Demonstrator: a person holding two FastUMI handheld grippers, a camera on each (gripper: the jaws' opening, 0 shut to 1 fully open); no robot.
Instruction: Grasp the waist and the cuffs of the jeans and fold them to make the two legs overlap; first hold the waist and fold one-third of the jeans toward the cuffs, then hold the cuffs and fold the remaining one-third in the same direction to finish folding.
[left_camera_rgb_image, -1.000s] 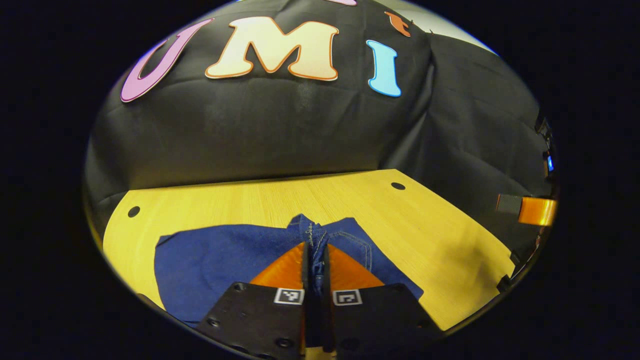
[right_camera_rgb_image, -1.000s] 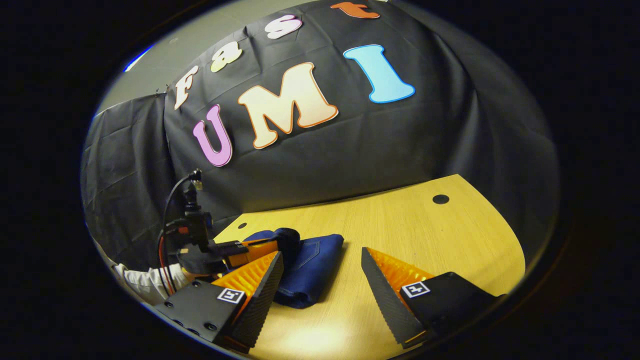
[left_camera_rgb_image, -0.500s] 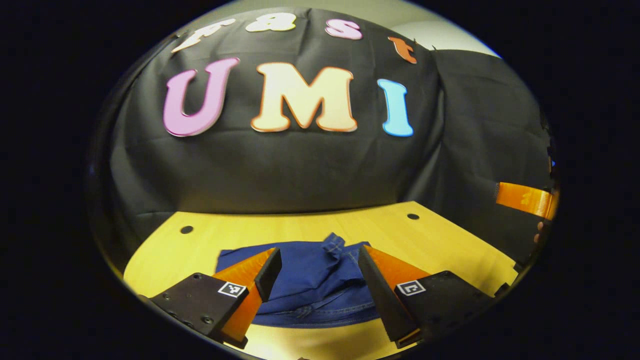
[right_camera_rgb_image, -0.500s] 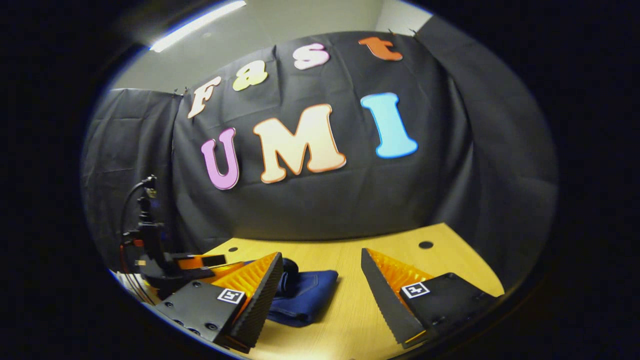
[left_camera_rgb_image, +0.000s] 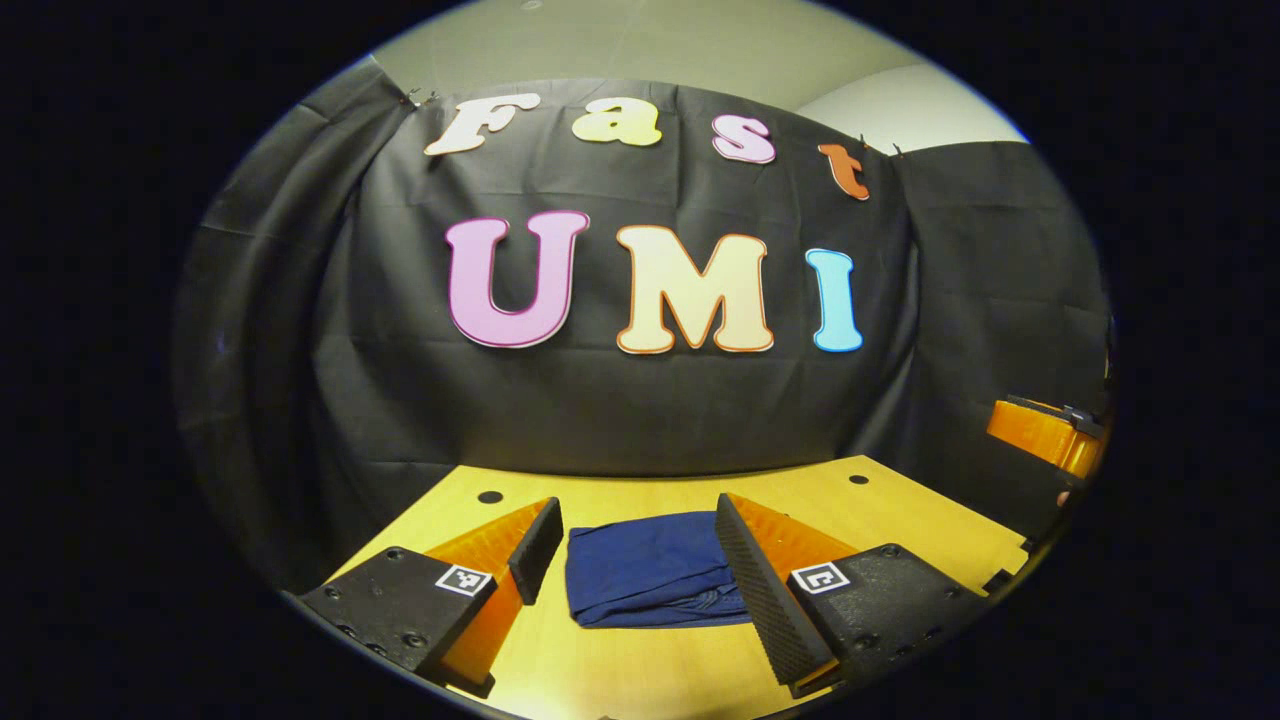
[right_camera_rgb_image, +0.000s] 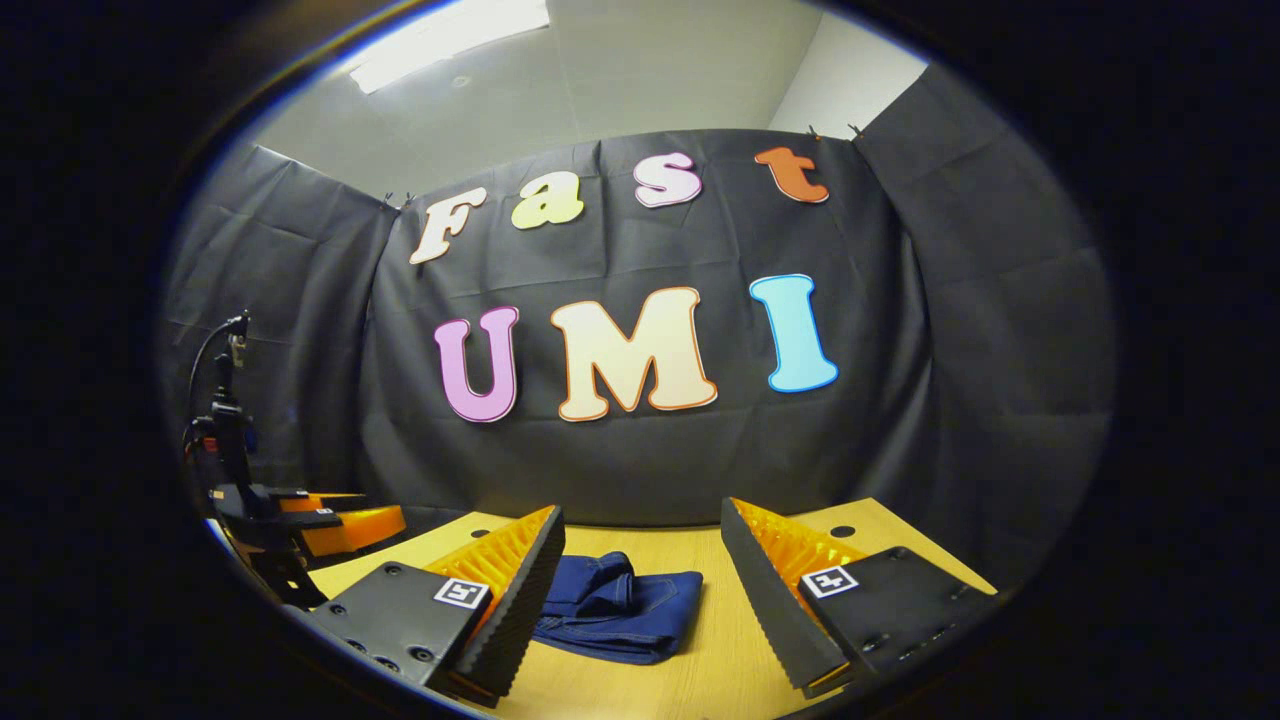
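Observation:
The dark blue jeans (left_camera_rgb_image: 645, 580) lie folded into a compact bundle on the wooden table (left_camera_rgb_image: 900, 520). In the left gripper view my left gripper (left_camera_rgb_image: 635, 545) is open, lifted back from the bundle, which shows between and beyond its fingers. In the right gripper view the jeans (right_camera_rgb_image: 620, 608) lie just past the left finger, their top layer a little rumpled. My right gripper (right_camera_rgb_image: 640, 560) is open and holds nothing. The left gripper (right_camera_rgb_image: 340, 525) shows at the far left of that view, and the right gripper (left_camera_rgb_image: 1045, 435) at the right edge of the left gripper view.
The table (right_camera_rgb_image: 700, 665) has small round holes (left_camera_rgb_image: 490, 497) near its back corners. The black cloth wall hangs right behind the table's far edge. A cable and camera mount (right_camera_rgb_image: 225, 420) stand above the left gripper.
My left gripper let go of the jeans, opened and drew up and back. The right gripper also rose and tilted up. The jeans now rest folded on the table.

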